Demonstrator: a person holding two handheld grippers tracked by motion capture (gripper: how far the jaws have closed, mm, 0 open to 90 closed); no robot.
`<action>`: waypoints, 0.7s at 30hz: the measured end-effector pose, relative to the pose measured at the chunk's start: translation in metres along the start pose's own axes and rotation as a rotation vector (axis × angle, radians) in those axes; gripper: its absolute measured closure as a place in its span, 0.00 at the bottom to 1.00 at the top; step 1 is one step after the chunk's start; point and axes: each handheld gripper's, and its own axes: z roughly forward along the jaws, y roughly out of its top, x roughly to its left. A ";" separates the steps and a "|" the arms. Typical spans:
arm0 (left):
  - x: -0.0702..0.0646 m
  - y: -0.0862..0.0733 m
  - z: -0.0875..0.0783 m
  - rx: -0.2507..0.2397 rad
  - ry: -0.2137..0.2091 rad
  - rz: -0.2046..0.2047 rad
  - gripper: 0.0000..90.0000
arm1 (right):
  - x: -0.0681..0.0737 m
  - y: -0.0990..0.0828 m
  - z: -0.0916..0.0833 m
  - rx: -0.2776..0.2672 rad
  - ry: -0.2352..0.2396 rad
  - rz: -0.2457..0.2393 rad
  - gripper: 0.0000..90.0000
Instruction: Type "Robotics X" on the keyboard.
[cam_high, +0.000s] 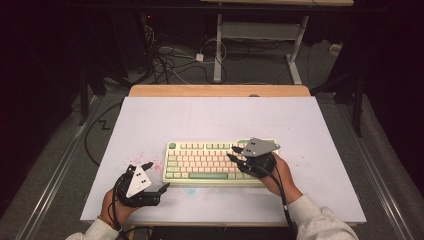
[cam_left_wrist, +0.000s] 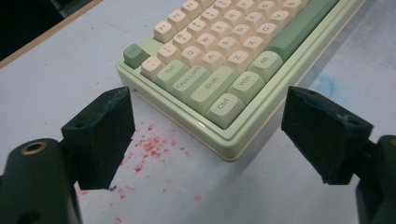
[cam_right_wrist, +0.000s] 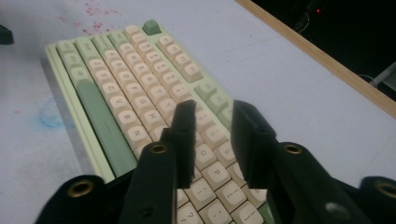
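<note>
Bright even light on the white table (cam_high: 200, 115), dark surroundings — soft shadows, near jaws slightly blurred, no glare

Keyboard (cam_high: 207, 162): pale green case, cream keys, darker green keys along the edges and a long green space bar. Lies flat on the white table, long side running left to right, near the front edge. Keys face up, letters readable: Tab, Caps Lock, Shift, Ctrl, Win, Alt at the left end. One small darker green key alone at the far left corner. Right end under the gripper.
</note>
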 end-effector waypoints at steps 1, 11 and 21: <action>0.000 0.000 0.000 0.001 0.001 0.000 0.19 | 0.000 0.000 -0.002 -0.005 0.006 -0.004 0.69; -0.001 0.001 0.001 0.009 -0.003 -0.005 0.20 | 0.001 -0.011 -0.028 -0.093 -0.048 -0.002 0.29; -0.001 0.003 0.001 0.007 -0.004 -0.012 0.21 | -0.001 -0.031 -0.051 -0.117 -0.103 0.030 0.21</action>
